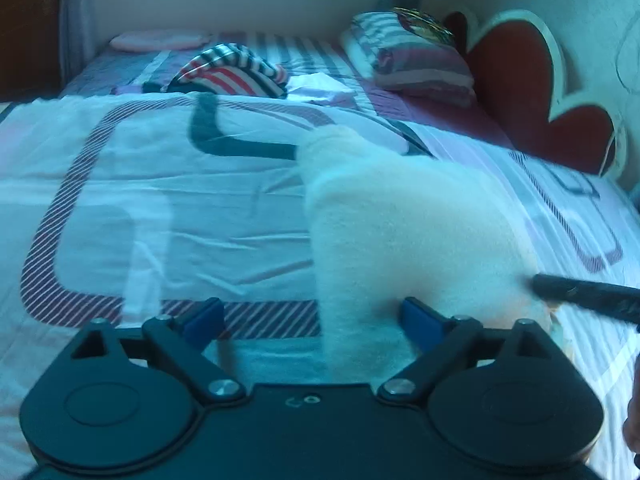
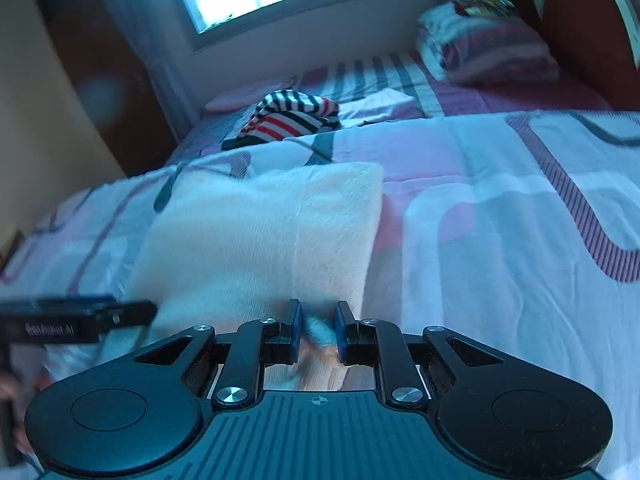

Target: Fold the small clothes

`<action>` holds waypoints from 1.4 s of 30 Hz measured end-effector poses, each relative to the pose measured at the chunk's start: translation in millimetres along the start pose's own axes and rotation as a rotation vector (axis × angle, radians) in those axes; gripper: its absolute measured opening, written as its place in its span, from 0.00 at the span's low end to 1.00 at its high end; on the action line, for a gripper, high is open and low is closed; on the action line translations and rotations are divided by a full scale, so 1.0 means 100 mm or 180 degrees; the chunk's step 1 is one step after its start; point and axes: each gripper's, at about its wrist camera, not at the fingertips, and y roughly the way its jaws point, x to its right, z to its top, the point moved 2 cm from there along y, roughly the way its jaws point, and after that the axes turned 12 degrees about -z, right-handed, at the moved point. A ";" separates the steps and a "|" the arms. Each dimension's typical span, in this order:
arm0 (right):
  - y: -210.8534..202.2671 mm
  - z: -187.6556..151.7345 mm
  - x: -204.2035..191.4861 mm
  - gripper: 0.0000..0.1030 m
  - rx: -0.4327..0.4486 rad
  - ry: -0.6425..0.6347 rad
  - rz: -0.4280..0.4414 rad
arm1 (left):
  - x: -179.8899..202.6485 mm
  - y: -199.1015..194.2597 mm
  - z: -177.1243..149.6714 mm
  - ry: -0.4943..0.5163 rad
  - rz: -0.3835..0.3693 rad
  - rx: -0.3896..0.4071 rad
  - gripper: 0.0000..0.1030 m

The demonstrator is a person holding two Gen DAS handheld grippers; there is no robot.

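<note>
So the white fuzzy garment (image 2: 260,240) is lying on the bed (image 2: 500,240), sitting on top of the white-and-pink patterned cover, folded into a roughly rectangular shape with a seam line running down it. The right tool (image 2: 318,330) is sitting right at the near edge of that garment with its blue-padded fingers (image 2: 296,328) drawn in narrow, and a bit of the fabric is bunching up between them, so it's looking like it's pinching that near hem. The left tool (image 1: 314,320) is a different story: its fingers (image 1: 420,320) are standing wide apart, hovering low over the bed at the garment's near-left corner; one blue pad is lying over the white fabric and the other is over the striped part of the cover, nothing clamped between them. From the left wrist view the garment (image 1: 400,232) is showing up blurry, stretching away toward the headboard side, and the black tip of the right tool (image 1: 588,294) is poking in from the right, touching the garment's edge. Further back on the bed, a striped red, white and dark piece of clothing (image 2: 292,120) is lying in a crumpled heap, well apart from the white one, with a pale folded item (image 2: 380,110) just beside it. A striped pillow (image 2: 488,52) is resting up near the heart-shaped headboard (image 1: 520,76).
</note>
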 end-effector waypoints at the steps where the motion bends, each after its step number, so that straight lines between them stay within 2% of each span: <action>1: -0.09 0.02 0.09 0.15 0.0075 0.0114 0.0070 | -0.02 -0.08 0.00 -0.0025 -0.0007 0.0062 0.86; 2: -0.12 0.04 0.19 0.18 0.0063 0.0258 0.0147 | -0.04 -0.14 -0.01 -0.0077 -0.0034 0.0107 0.86; 3: -0.12 0.04 0.19 0.27 0.0063 0.0258 0.0147 | -0.06 -0.19 0.00 -0.0141 -0.0145 0.0141 0.86; 4: -0.14 0.07 0.35 0.61 0.0007 0.0524 0.0245 | -0.06 -0.21 0.00 -0.0181 -0.0225 0.0148 0.87; 5: -0.12 0.06 0.40 0.76 -0.0015 0.0602 0.0327 | -0.06 -0.22 0.01 -0.0212 -0.0268 0.0143 0.88; 9: -0.10 0.10 0.50 0.74 -0.0163 0.0713 0.0434 | -0.02 -0.17 0.01 -0.0206 -0.0268 0.0094 0.92; 10: -0.11 0.11 0.49 0.68 -0.0172 0.0709 0.0440 | -0.01 -0.16 0.00 -0.0190 -0.0256 0.0090 0.85; 11: -0.11 0.11 0.49 0.66 -0.0170 0.0697 0.0437 | 0.01 -0.15 -0.01 -0.0135 -0.0242 0.0099 0.64; 12: -0.11 0.11 0.48 0.66 -0.0175 0.0686 0.0445 | 0.02 -0.14 -0.02 -0.0096 -0.0202 0.0075 0.58; 15: -0.11 0.05 0.43 0.64 -0.0221 0.0664 0.0495 | 0.01 -0.12 -0.03 -0.0162 -0.0237 0.0041 0.61; 17: -0.09 0.03 0.40 0.64 -0.0249 0.0652 0.0521 | 0.02 -0.12 -0.02 -0.0166 -0.0236 0.0051 0.73; 22: -0.04 0.02 0.37 0.64 -0.0276 0.0652 0.0591 | 0.06 -0.11 -0.02 -0.0121 -0.0204 0.0051 0.84; 25: 0.07 -0.01 0.33 0.64 -0.0416 0.0539 0.0401 | 0.05 -0.06 -0.03 -0.0123 -0.0159 0.0001 0.84; 27: 0.09 -0.02 0.34 0.64 -0.0436 0.0551 0.0405 | 0.04 -0.06 -0.04 -0.0156 -0.0250 -0.0005 0.84; 30: 0.12 -0.04 0.43 0.64 -0.0520 0.0756 0.0618 | 0.04 -0.05 -0.04 -0.0184 -0.0444 -0.0025 0.83; 32: 0.20 -0.07 0.52 0.64 -0.0651 0.0921 0.0785 | 0.02 -0.01 -0.04 -0.0270 -0.0614 -0.0092 0.76; 34: 0.22 -0.07 0.59 0.64 -0.0726 0.1078 0.0978 | -0.03 0.04 -0.06 -0.0429 -0.0823 -0.0152 0.74; 42: 0.33 -0.04 0.53 0.64 -0.0802 0.1123 0.1176 | -0.11 0.19 -0.03 -0.0789 -0.1230 -0.0183 0.69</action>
